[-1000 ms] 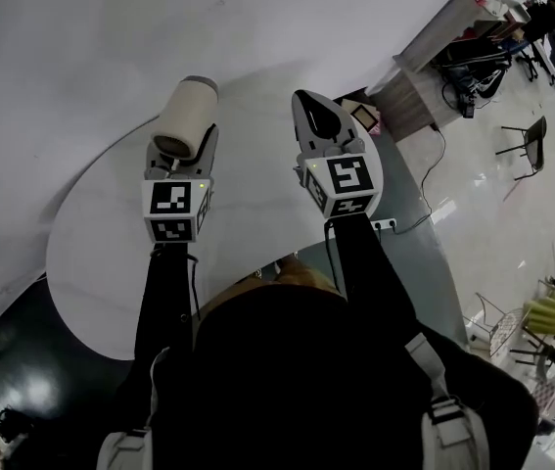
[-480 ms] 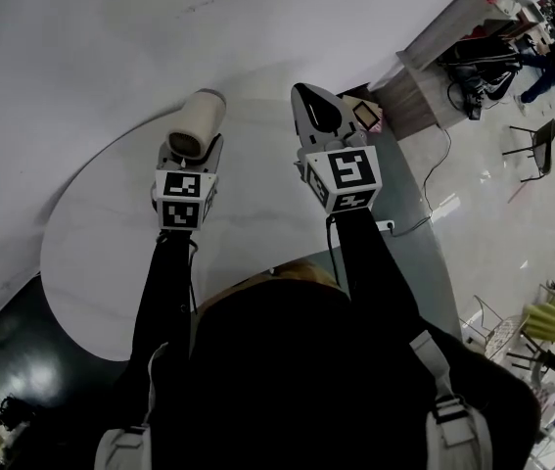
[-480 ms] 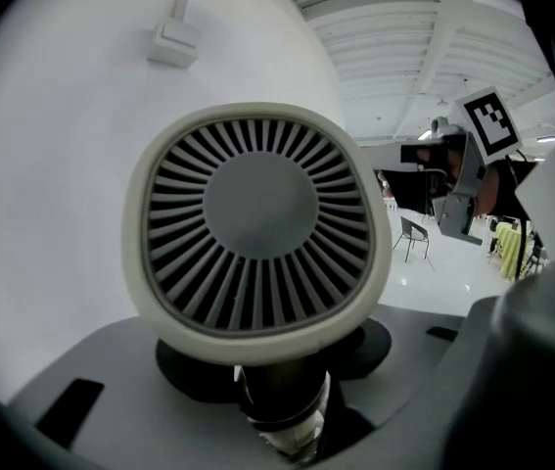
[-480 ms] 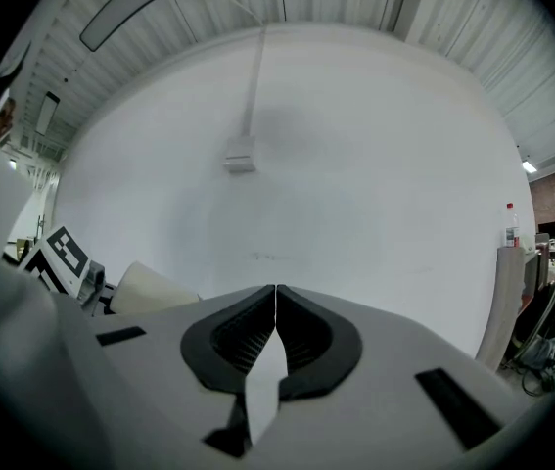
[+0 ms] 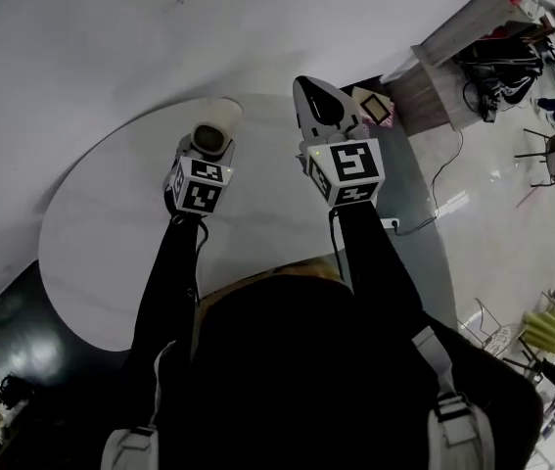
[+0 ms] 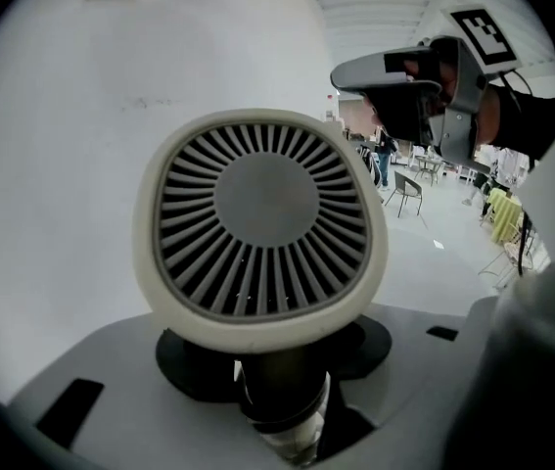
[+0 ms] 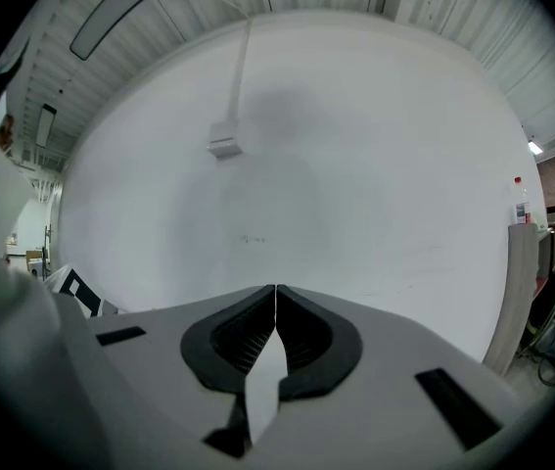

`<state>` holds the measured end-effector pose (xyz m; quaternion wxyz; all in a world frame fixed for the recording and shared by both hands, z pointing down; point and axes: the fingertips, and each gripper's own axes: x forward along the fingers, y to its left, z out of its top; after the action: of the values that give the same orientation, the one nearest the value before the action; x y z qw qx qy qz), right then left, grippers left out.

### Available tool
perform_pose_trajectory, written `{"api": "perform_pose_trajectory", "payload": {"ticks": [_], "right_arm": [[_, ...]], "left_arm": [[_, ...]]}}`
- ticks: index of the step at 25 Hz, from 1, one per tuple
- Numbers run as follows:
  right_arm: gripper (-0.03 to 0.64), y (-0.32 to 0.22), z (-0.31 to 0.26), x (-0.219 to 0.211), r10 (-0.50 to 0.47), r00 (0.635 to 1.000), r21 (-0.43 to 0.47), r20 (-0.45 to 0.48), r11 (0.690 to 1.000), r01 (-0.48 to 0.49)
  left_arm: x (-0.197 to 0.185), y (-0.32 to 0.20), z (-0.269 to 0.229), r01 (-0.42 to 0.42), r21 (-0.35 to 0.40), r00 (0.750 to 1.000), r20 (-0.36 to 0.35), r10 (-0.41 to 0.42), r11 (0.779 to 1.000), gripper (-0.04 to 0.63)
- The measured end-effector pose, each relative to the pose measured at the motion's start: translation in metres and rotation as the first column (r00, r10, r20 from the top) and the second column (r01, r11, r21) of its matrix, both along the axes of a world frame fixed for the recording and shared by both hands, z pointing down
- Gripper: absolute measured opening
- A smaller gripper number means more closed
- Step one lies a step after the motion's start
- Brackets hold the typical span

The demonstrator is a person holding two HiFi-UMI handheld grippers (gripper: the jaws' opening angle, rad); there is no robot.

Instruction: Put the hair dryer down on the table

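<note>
So, table (image 5: 101,233): we saw a pale round top, bare over its near and left parts, with its far edge close to the white wall (image 5: 81,47).
left gripper (image 5: 207,155): we found it tipped downward over the far part of the table, jaws clamped from both sides on the handle (image 6: 279,399) of the hair dryer (image 5: 212,137) (the left gripper view showed that dark handle seated squarely between them).
hair dryer: it stood up out of the left gripper's jaws. Its cream barrel was above the handle and its grey rear grille (image 6: 262,223) faced back at the gripper's camera. In the head view it lay over the table near the far rim, but we could not tell whether any part of it touched the top.
right gripper (image 5: 308,94): its jaws were pressed together with nothing between them. It was held roughly level, just right of the dryer, pointing toward the wall and taking no part in the grip.
step in hand: we judged this the lowering stage, with the dryer carried over the table and not yet released.
next move: we thought it called for easing the dryer down until the barrel or handle rested firmly on the top. Only then should the left jaws spread, with the gripper drawn back along the handle so the dryer did not roll toward the rim.
</note>
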<state>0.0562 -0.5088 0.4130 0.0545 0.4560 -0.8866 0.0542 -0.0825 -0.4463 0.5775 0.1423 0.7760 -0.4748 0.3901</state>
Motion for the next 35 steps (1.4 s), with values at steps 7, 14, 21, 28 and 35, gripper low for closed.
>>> {"api": "perform_pose_trajectory", "payload": {"ticks": [7, 14, 21, 28, 35], "right_arm": [[0.026, -0.003, 0.012, -0.012, -0.04, 0.999, -0.018, 0.011, 0.999, 0.041], [0.026, -0.007, 0.016, -0.017, -0.051, 0.999, -0.029, 0.013, 0.998, 0.052], [0.026, -0.01, 0.023, -0.018, -0.052, 0.999, -0.044, 0.011, 0.998, 0.053], [0.026, -0.012, 0.027, -0.028, -0.069, 0.998, -0.049, 0.009, 0.996, 0.069], [0.026, -0.012, 0.028, -0.034, -0.074, 0.997, -0.055, 0.002, 0.996, 0.074]], "left_arm": [[-0.002, -0.004, 0.029, -0.075, -0.09, 0.98, 0.177, 0.09, 0.993, 0.209], [-0.008, 0.006, 0.071, -0.168, -0.206, 0.909, 0.346, 0.232, 0.964, 0.209], [-0.008, 0.012, 0.095, -0.127, -0.257, 0.948, 0.252, 0.193, 0.958, 0.21], [0.002, 0.024, 0.103, -0.172, -0.381, 0.969, 0.099, 0.225, 0.908, 0.23], [0.014, 0.045, 0.111, -0.251, -0.467, 0.958, 0.009, 0.288, 0.848, 0.31]]}}
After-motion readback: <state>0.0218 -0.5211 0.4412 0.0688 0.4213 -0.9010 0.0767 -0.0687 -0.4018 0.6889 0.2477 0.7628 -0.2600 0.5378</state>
